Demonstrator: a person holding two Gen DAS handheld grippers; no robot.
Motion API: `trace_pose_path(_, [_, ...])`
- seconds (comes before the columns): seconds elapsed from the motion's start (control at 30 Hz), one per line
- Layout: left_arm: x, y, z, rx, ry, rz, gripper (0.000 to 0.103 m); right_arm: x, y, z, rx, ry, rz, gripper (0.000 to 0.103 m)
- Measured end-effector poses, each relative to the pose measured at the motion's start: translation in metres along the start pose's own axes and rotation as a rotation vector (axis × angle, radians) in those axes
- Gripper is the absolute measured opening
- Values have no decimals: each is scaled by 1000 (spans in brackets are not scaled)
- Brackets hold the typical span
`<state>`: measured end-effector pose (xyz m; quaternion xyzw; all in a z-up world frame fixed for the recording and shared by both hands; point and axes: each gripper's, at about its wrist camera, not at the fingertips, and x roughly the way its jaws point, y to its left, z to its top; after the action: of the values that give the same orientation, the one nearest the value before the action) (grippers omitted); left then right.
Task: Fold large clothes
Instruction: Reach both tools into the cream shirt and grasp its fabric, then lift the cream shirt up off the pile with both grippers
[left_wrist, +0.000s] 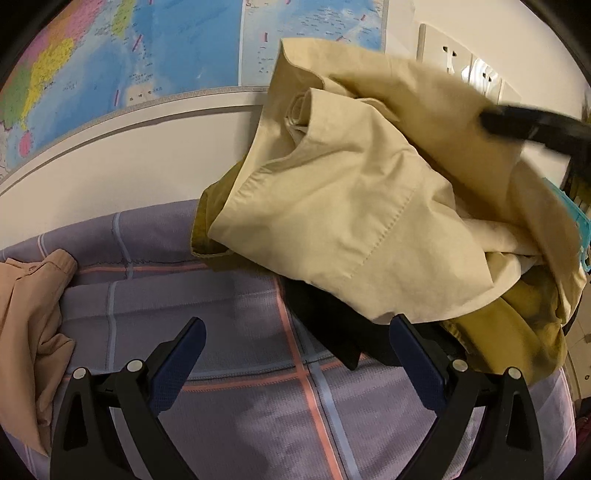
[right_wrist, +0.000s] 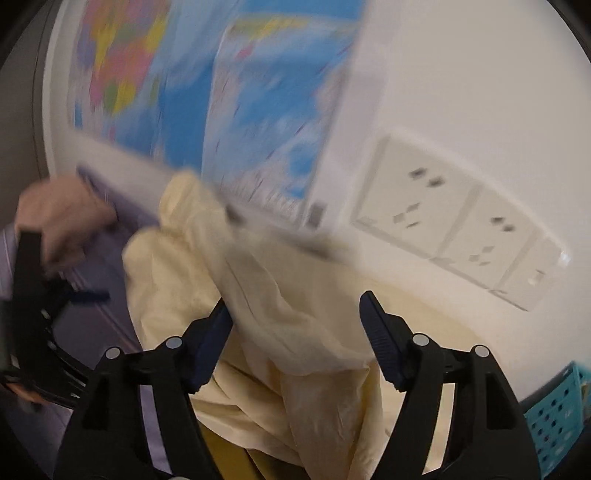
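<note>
Two grippers, both with jaws spread and nothing between them. Left wrist view: left gripper (left_wrist: 297, 334) hovers low over the plaid bed sheet (left_wrist: 236, 391), fingers parted, just short of the beige garment (left_wrist: 332, 221), which sits bunched in a heap at the bed's right side, on top of mustard fabric (left_wrist: 509, 332) and something black. Risk — a grab here likely catches several layers, or the clothes underneath, so the piece drags instead of spreading. A peach garment (left_wrist: 29, 317) lies well apart on the left.

Right wrist view: heavy blur. Right gripper (right_wrist: 295, 332) is tilted, above the cream folds (right_wrist: 258, 295), fingers apart and not clamping fabric. Wall sockets (right_wrist: 461, 229) near — a wide swing could clip them.
</note>
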<state>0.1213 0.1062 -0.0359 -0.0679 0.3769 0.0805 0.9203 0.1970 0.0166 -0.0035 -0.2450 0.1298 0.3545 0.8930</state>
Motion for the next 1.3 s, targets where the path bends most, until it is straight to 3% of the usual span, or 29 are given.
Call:
trace_pose_path(0.1, [3, 6, 0, -6, 0, 0, 96, 27, 19, 0, -73, 39, -39, 68])
trace_pose_path(0.13, [4, 8, 0, -7, 0, -2, 96, 32, 16, 3, -64, 61, -30, 57])
trace_pose_path(0.17, [6, 9, 2, -7, 1, -2, 96, 38, 13, 1, -43, 82, -27, 28])
trace_pose_path(0.23, [6, 10, 2, -3, -4, -15, 96, 36, 3, 1, 9, 79, 29, 9])
trace_pose_path(0.3, [0, 7, -2, 7, -14, -29, 96, 13, -7, 6, 37, 22, 14, 6])
trace_pose_path(0.4, [-2, 9, 0, 16, -35, -71, 96, -58, -41, 25, 153, -143, 16, 5])
trace_pose_path(0.5, [-9, 7, 2, 35, -76, -132, 96, -115, -69, 36, 224, -232, -22, 5])
trace_pose_path(0.63, [-26, -3, 6, 91, -154, -255, 96, -165, -103, 32, 295, -288, -41, 4])
trace_pose_path(0.8, [-46, -33, 10, 215, -255, -440, 96, -184, -123, 21, 365, -328, -33, 4])
trace_pose_path(0.87, [-39, -44, 18, 251, -275, -445, 96, -197, -128, 12, 375, -350, -32, 4])
trace_pose_path(1.0, [-10, -67, 42, 245, -240, -443, 96, -209, -137, 4, 393, -367, -37, 4])
trace_pose_path(1.03, [-2, -73, 51, 255, -250, -442, 88, -213, -137, 4, 389, -370, -53, 4])
trace_pose_path(1.07, [3, -75, 59, 252, -245, -466, 58, -218, -139, 2, 398, -374, -59, 4])
trace_pose_path(1.1, [6, -76, 65, 242, -226, -490, 36, -224, -141, 0, 408, -378, -67, 4])
trace_pose_path(1.13, [8, -77, 77, 221, -196, -530, 1, -231, -142, -2, 407, -380, -77, 4])
trace_pose_path(1.2, [0, -79, 91, 211, -220, -536, 2, -251, -142, -1, 403, -394, -113, 4])
trace_pose_path(1.3, [-37, -91, 113, 244, -321, -520, 1, -290, -138, 7, 383, -439, -154, 3])
